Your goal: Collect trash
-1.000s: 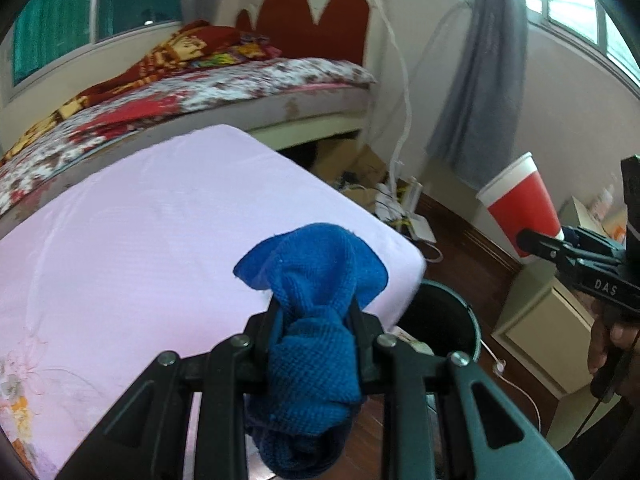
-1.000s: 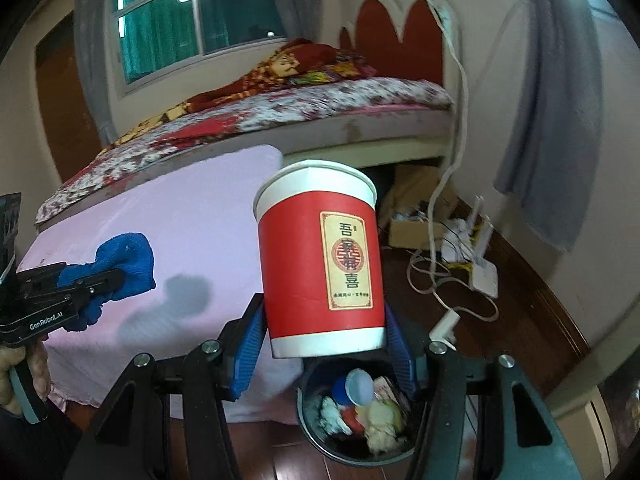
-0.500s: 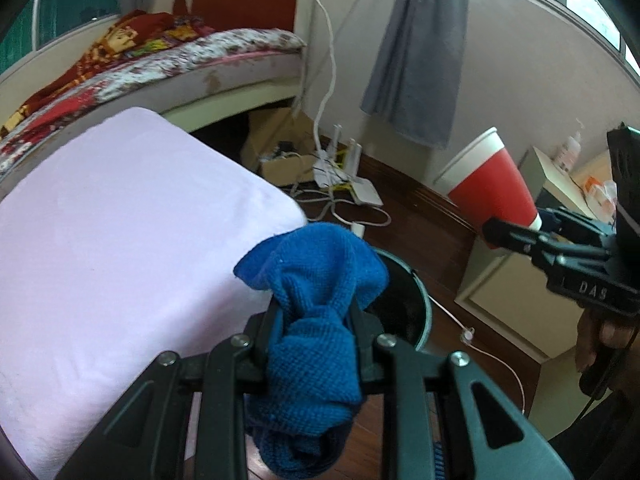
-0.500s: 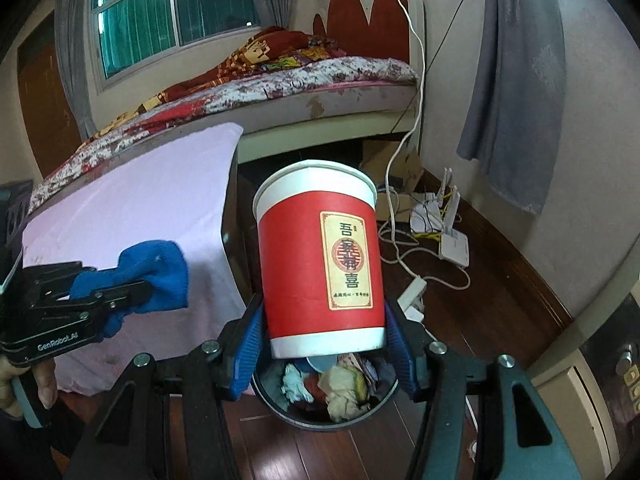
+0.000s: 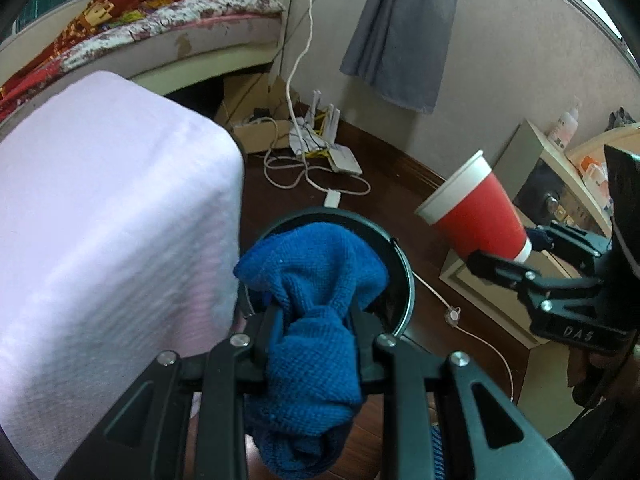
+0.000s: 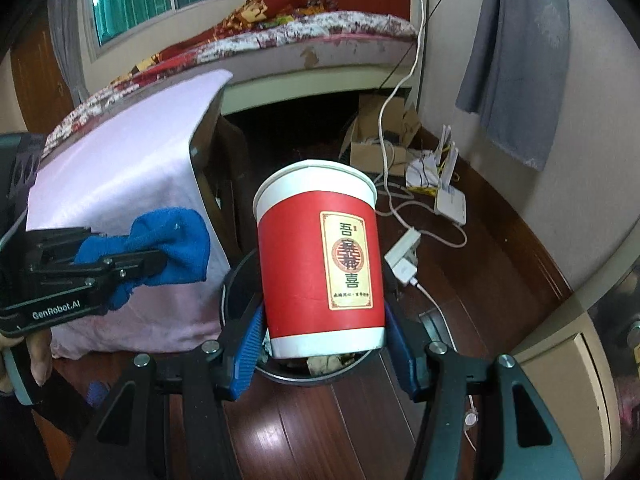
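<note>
My left gripper [image 5: 316, 320] is shut on a blue cloth [image 5: 316, 304] and holds it over the black trash bin [image 5: 404, 264] on the floor. The cloth also shows in the right wrist view [image 6: 168, 240], held by the left gripper [image 6: 160, 264]. My right gripper [image 6: 324, 320] is shut on a red paper cup [image 6: 320, 256] with a white rim, held above the trash bin [image 6: 236, 292], which has crumpled trash inside. In the left wrist view the cup [image 5: 476, 216] is tilted, to the right of the bin, in the right gripper [image 5: 504, 256].
A table with a pink cloth [image 5: 100, 220] stands left of the bin. A bed [image 6: 304, 36] is behind it. Cables, a power strip [image 6: 404, 260] and a router [image 6: 452, 200] lie on the wooden floor. A cream cabinet [image 5: 532, 184] stands at right.
Both grippers have swung to the right and down, away from the pink table. The bin now lies right under the cloth and the cup. Both grips are unchanged.
</note>
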`<move>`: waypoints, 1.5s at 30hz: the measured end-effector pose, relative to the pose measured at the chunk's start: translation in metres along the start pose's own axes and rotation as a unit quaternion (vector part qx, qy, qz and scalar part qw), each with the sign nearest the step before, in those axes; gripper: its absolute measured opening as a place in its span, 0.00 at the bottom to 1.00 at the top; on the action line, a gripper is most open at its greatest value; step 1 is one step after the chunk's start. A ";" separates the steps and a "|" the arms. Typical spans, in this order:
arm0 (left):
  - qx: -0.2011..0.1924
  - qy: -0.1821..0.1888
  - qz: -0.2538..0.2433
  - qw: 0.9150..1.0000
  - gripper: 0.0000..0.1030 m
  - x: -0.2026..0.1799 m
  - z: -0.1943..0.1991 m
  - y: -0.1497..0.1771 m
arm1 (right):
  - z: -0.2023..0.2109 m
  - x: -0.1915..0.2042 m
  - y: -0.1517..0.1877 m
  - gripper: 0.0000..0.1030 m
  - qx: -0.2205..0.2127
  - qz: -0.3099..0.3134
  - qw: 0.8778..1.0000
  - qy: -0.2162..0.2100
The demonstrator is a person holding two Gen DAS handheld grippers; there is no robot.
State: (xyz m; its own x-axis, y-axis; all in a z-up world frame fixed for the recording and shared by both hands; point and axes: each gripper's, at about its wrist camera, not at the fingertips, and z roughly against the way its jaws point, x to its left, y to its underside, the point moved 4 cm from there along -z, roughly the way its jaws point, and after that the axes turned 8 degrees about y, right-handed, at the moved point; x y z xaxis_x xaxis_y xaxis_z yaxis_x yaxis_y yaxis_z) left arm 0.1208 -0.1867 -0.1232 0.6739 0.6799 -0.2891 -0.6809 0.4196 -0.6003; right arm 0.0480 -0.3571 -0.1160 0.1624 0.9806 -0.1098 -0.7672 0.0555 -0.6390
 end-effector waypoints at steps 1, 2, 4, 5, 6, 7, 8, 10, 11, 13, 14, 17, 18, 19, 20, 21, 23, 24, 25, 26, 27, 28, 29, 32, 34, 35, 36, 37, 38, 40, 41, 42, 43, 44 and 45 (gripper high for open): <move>0.003 0.001 0.001 1.000 0.26 0.000 -0.003 0.001 | -0.003 0.000 0.001 0.57 0.003 0.001 1.000 0.000; 0.006 0.004 0.003 1.000 0.26 0.000 -0.007 0.001 | -0.008 -0.001 0.003 0.57 0.008 0.003 1.000 -0.001; 0.011 0.007 0.007 1.000 0.26 0.001 -0.014 0.002 | -0.017 0.000 0.006 0.57 0.017 0.010 1.000 -0.001; 0.015 0.010 0.009 1.000 0.26 0.001 -0.019 0.003 | -0.021 0.002 0.008 0.57 0.021 0.013 1.000 -0.001; 0.018 0.012 0.011 1.000 0.26 0.001 -0.023 0.004 | -0.025 0.003 0.009 0.57 0.025 0.017 1.000 -0.001; 0.022 0.013 0.012 1.000 0.26 0.001 -0.028 0.004 | -0.030 0.004 0.010 0.57 0.030 0.021 0.999 -0.002; 0.025 0.014 0.013 0.999 0.26 0.002 -0.032 0.004 | -0.036 0.006 0.011 0.57 0.035 0.026 0.999 -0.004; 0.032 0.015 0.015 0.999 0.26 0.002 -0.041 0.006 | -0.047 0.009 0.014 0.57 0.044 0.036 0.998 -0.007; 0.035 0.015 0.017 0.999 0.26 0.003 -0.044 0.008 | -0.053 0.011 0.016 0.57 0.049 0.041 0.998 -0.008; 0.039 0.015 0.021 0.999 0.27 0.006 -0.051 0.010 | -0.065 0.014 0.018 0.57 0.060 0.047 0.997 -0.012; 0.042 0.013 0.024 0.999 0.27 0.008 -0.057 0.010 | -0.072 0.014 0.020 0.57 0.068 0.051 0.996 -0.013; 0.056 0.015 0.044 0.997 0.27 0.017 -0.075 0.014 | -0.091 0.016 0.025 0.57 0.083 0.064 0.994 -0.011; 0.060 0.015 0.046 0.997 0.27 0.019 -0.080 0.015 | -0.096 0.016 0.026 0.58 0.088 0.065 0.994 -0.013; 0.064 0.015 0.045 0.997 0.27 0.019 -0.083 0.016 | -0.102 0.016 0.027 0.58 0.093 0.068 0.993 -0.016; 0.066 0.019 0.044 0.997 0.28 0.019 -0.086 0.017 | -0.107 0.015 0.028 0.58 0.096 0.070 0.993 -0.017; 0.068 0.021 0.045 0.996 0.31 0.019 -0.088 0.016 | -0.109 0.016 0.029 0.58 0.097 0.073 0.992 -0.017; 0.064 0.019 0.056 0.996 0.52 0.022 -0.091 0.014 | -0.115 0.017 0.028 0.60 0.094 0.078 0.992 -0.022; 0.060 0.005 0.064 0.996 0.77 0.024 -0.090 0.015 | -0.118 0.017 0.029 0.71 0.093 0.083 0.992 -0.016; 0.054 -0.001 0.068 0.996 0.83 0.026 -0.087 0.016 | -0.122 0.015 0.030 0.90 0.096 0.092 0.991 0.009; 0.046 -0.010 0.067 0.997 0.88 0.026 -0.083 0.017 | -0.122 0.013 0.030 0.93 0.088 0.095 0.991 0.025; 0.045 -0.019 0.062 0.997 0.89 0.026 -0.080 0.019 | -0.121 0.012 0.031 0.93 0.082 0.094 0.992 0.025; 0.046 -0.026 0.058 0.997 0.89 0.026 -0.078 0.022 | -0.121 0.008 0.032 0.93 0.085 0.087 0.992 0.028; 0.047 -0.036 0.058 0.997 0.92 0.026 -0.075 0.028 | -0.121 0.004 0.032 0.93 0.089 0.081 0.992 0.032; 0.041 -0.053 0.063 0.996 0.94 0.032 -0.065 0.038 | -0.115 -0.005 0.031 0.95 0.090 0.052 0.994 0.029; 0.038 -0.060 0.068 0.995 0.95 0.035 -0.059 0.043 | -0.107 -0.007 0.028 0.99 0.085 0.031 0.996 0.025; 0.036 -0.064 0.070 0.995 0.95 0.036 -0.054 0.046 | -0.103 -0.006 0.025 0.99 0.079 0.027 0.996 0.024; 0.034 -0.066 0.070 0.995 0.95 0.036 -0.051 0.048 | -0.100 -0.003 0.024 0.99 0.076 0.025 0.997 0.024; 0.033 -0.067 0.070 0.995 0.95 0.039 -0.047 0.050 | -0.096 -0.001 0.023 0.99 0.072 0.026 0.997 0.024; 0.032 -0.071 0.069 0.995 0.95 0.040 -0.043 0.051 | -0.091 0.002 0.020 1.00 0.068 0.028 0.997 0.023; 0.028 -0.074 0.070 0.994 0.95 0.042 -0.037 0.051 | -0.084 0.006 0.017 1.00 0.061 0.031 0.997 0.025; 0.024 -0.076 0.071 0.994 0.95 0.041 -0.031 0.051 | -0.080 0.008 0.015 1.00 0.058 0.030 0.998 0.023; 0.020 -0.077 0.070 0.994 0.96 0.041 -0.026 0.051 | -0.077 0.010 0.013 1.00 0.055 0.029 0.998 0.021; 0.015 -0.079 0.069 0.994 0.96 0.041 -0.021 0.050 | -0.072 0.012 0.012 1.00 0.051 0.026 0.998 0.020; 0.011 -0.081 0.068 0.994 0.96 0.041 -0.020 0.048 | -0.066 0.014 0.010 1.00 0.047 0.023 0.998 0.019; 0.005 -0.084 0.065 0.994 0.96 0.039 -0.013 0.047 | -0.064 0.017 0.009 1.00 0.045 0.021 0.999 0.017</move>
State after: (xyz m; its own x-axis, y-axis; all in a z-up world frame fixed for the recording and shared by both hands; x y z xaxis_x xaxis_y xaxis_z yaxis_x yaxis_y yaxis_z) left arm 0.1190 -0.1485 -0.1728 0.5229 0.8196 -0.2341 -0.7624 0.3269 -0.5584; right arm 0.0830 -0.3523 -0.1722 0.1497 0.9754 -0.1619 -0.8261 0.0335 -0.5625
